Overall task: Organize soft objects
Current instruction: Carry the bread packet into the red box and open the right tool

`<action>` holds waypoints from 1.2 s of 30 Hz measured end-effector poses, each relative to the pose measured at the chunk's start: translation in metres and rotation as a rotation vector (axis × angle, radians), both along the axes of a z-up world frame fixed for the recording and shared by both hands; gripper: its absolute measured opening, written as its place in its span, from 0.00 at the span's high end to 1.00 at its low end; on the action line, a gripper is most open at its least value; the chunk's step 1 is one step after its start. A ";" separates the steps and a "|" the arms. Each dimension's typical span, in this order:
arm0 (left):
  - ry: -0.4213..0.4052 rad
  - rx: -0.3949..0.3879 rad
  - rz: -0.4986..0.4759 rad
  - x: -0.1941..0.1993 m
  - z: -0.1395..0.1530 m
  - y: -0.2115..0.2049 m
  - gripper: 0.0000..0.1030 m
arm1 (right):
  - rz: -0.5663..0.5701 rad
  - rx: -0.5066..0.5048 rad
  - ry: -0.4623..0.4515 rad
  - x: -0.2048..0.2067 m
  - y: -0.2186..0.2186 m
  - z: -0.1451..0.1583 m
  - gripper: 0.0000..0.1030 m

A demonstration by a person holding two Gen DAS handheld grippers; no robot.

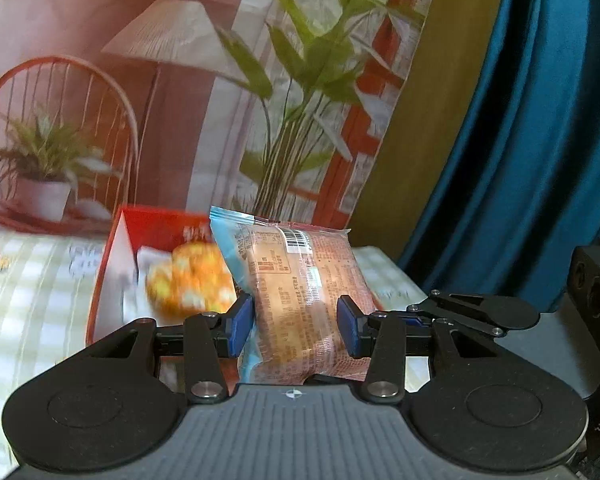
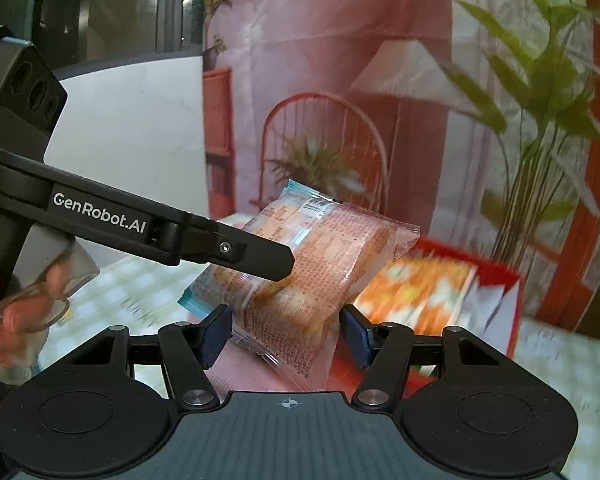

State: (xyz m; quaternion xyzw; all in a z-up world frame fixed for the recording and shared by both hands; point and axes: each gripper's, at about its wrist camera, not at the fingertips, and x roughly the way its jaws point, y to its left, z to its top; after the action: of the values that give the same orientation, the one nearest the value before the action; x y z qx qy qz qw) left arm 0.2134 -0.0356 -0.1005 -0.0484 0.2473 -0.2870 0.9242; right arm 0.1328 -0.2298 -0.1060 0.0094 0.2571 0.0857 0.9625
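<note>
We are losing the bottom edge of the snack packet (image 1: 300, 300) behind the left tongs' (image 1: 296, 326) housing in the left wrist view. Behind it, the orange-patterned item (image 1: 192, 280) in the red box (image 1: 148, 224) is smearing into blur, so we are not making out what it is. In the right wrist view the left tongs' finger (image 2: 240, 254) is crossing the packet (image 2: 316, 264), covering part of its printing, and the box contents (image 2: 416, 292) are blurring here too. The packet's small print is reading too fine for us.
</note>
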 end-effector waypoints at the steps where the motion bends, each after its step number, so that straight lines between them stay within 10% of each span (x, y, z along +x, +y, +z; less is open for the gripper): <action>1: -0.002 -0.006 0.001 0.010 0.003 -0.003 0.54 | -0.007 -0.005 -0.006 0.009 -0.004 0.004 0.45; 15: 0.061 0.056 0.035 0.080 -0.021 -0.024 0.54 | -0.071 -0.024 0.056 0.092 -0.036 -0.026 0.45; 36: -0.016 0.225 0.178 0.041 -0.022 0.015 0.18 | -0.216 -0.032 0.071 0.044 -0.042 -0.037 0.29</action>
State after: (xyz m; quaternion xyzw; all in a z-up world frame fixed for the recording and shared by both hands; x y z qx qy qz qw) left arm 0.2548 -0.0203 -0.1229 0.0361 0.2650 -0.1746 0.9476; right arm 0.1769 -0.2714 -0.1432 0.0248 0.2898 -0.0229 0.9565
